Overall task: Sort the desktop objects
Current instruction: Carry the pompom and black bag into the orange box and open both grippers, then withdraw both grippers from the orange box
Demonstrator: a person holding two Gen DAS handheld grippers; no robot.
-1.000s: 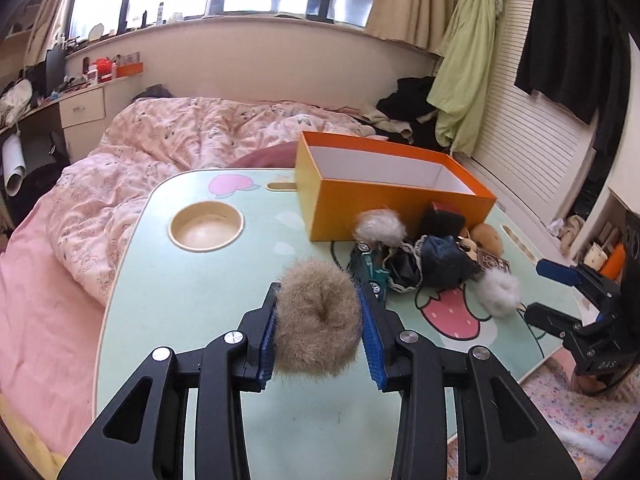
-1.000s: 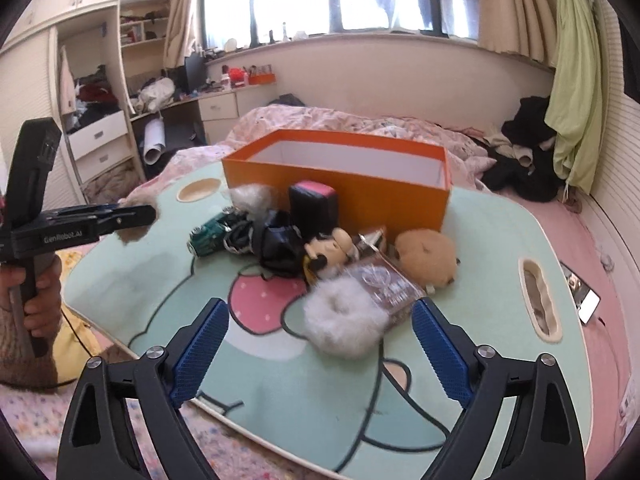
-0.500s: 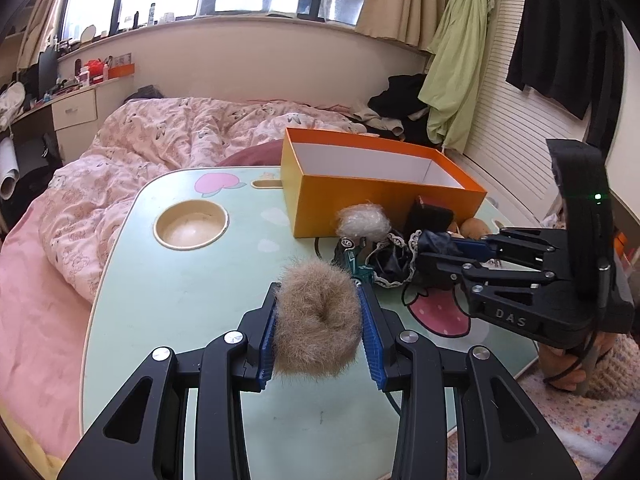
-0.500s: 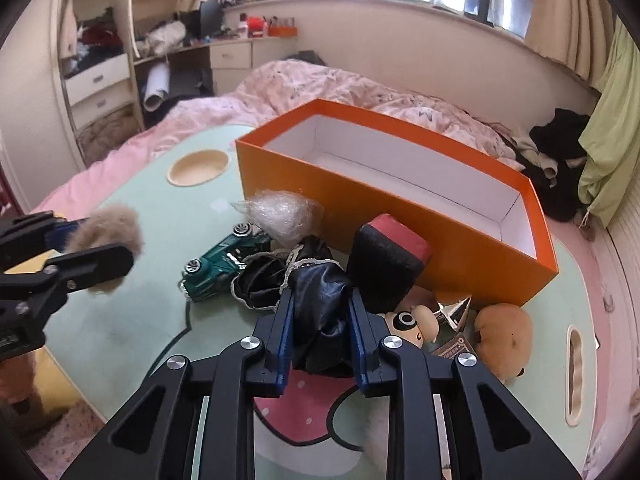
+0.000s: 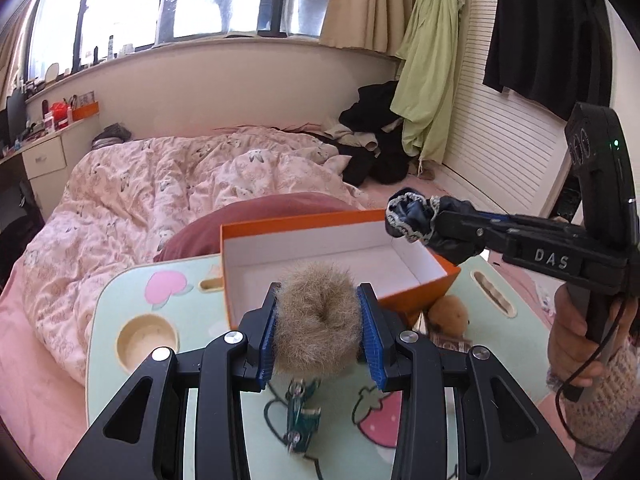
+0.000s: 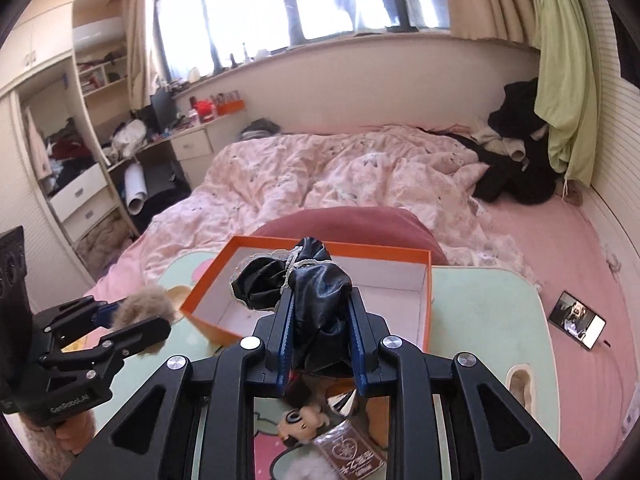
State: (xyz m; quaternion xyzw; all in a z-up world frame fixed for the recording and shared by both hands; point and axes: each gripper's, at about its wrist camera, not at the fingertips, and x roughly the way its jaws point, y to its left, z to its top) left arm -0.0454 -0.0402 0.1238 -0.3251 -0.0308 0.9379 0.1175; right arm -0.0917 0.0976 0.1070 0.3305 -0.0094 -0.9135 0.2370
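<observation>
Orange box [image 5: 280, 227] sits empty at the worktop's [image 5: 120, 300] far edge: carry step. Left gripper [image 5: 318, 334] clenched on the tan pom-pom [image 5: 316, 320], right gripper [image 6: 320, 332] on the black scrunchie [image 6: 316, 292]. Next, judged: centre each above the box, then release.

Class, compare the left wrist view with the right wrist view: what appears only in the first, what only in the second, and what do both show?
Only the left wrist view shows the green toy car on the table and the round cup hollow.

Only the right wrist view shows the phone lying on the bed and the cartoon figure toy.

Both show the orange box, the left gripper shut on the brown fur scrunchie, and the right gripper shut on the black scrunchie.
</observation>
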